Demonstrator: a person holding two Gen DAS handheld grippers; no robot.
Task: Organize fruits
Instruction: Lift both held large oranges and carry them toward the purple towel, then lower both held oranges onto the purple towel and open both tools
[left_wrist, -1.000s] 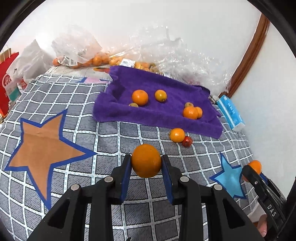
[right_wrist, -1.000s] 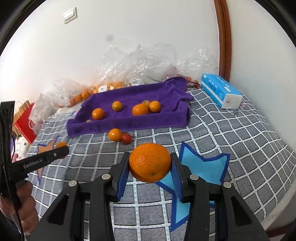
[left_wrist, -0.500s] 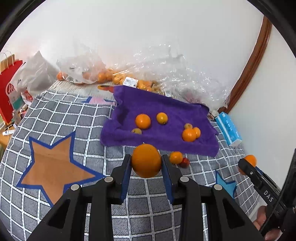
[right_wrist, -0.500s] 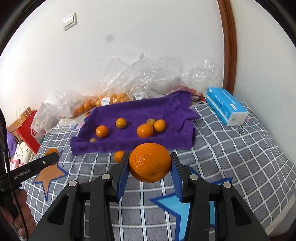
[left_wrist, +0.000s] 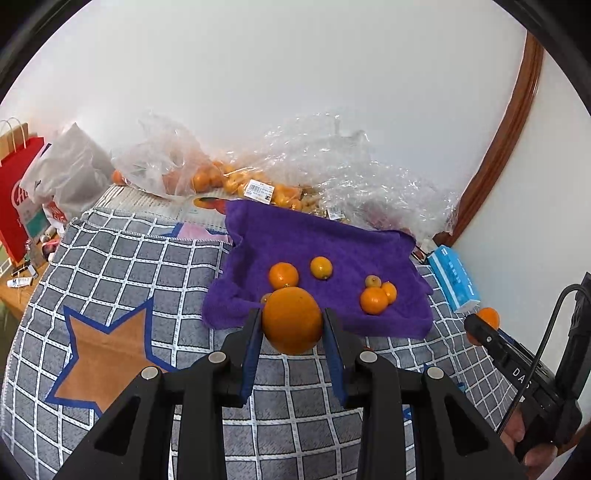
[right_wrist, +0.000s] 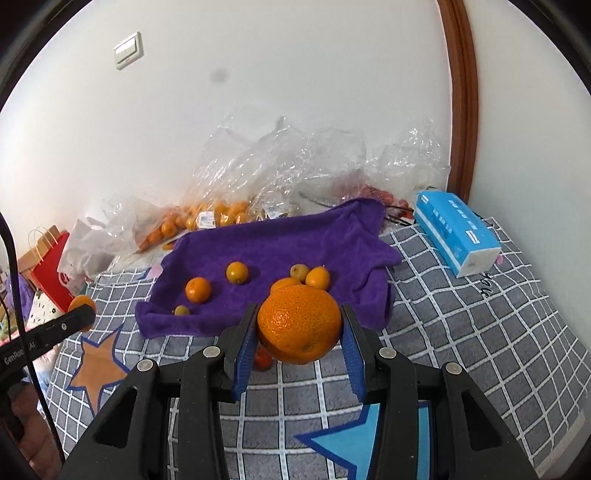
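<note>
My left gripper (left_wrist: 292, 325) is shut on an orange (left_wrist: 292, 320) and holds it in the air before the near edge of the purple towel (left_wrist: 343, 240). My right gripper (right_wrist: 299, 326) is shut on a larger orange (right_wrist: 299, 324), also held above the checked cloth near the towel (right_wrist: 295, 240). Several small oranges (left_wrist: 283, 275) (right_wrist: 198, 290) lie on the towel. A small red fruit (right_wrist: 263, 360) lies on the cloth behind my right gripper's left finger.
Clear plastic bags of oranges (left_wrist: 236, 181) (right_wrist: 218, 214) lie against the wall behind the towel. A blue tissue pack (right_wrist: 456, 232) (left_wrist: 456, 282) sits at the right. A red paper bag (left_wrist: 16, 199) stands at the left. The bed's checked cloth (left_wrist: 129, 273) has star patches.
Both grippers have risen and moved toward the towel with their oranges still held. The towel now sits lower and nearer in both views.
</note>
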